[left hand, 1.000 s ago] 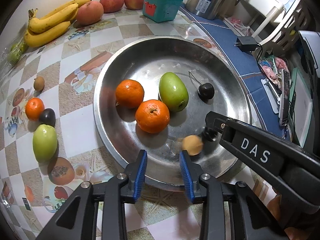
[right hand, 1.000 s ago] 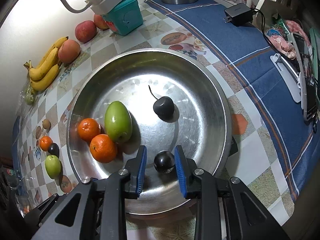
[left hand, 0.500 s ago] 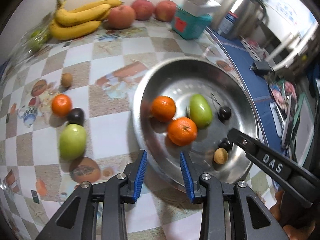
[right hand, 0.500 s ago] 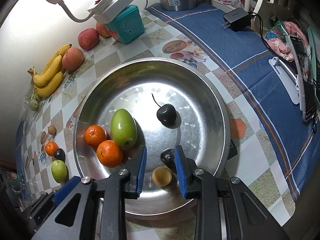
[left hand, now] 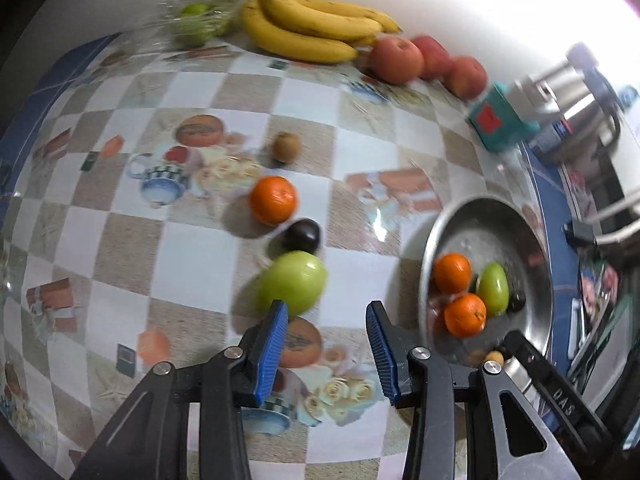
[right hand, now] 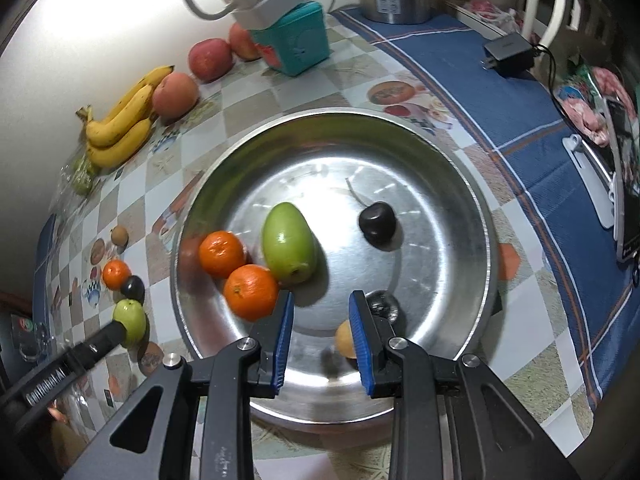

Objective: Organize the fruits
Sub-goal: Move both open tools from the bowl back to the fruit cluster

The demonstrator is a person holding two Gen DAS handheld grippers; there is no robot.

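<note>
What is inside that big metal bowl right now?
The metal bowl holds two oranges, a green fruit, a dark cherry-like fruit, another dark fruit and a tan one, both partly covered by the right hand-held gripper.

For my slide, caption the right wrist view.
Open right hand-held gripper over steel pan holding two oranges, green fruit, dark cherry.

Left tool [left hand: 327, 322]: jaws parted wide, nothing between the blue pads [left hand: 275, 344], angled low over the bench. Right tool [right hand: 320, 312]: jaws likewise apart and empty, pointing steeply down.
</note>
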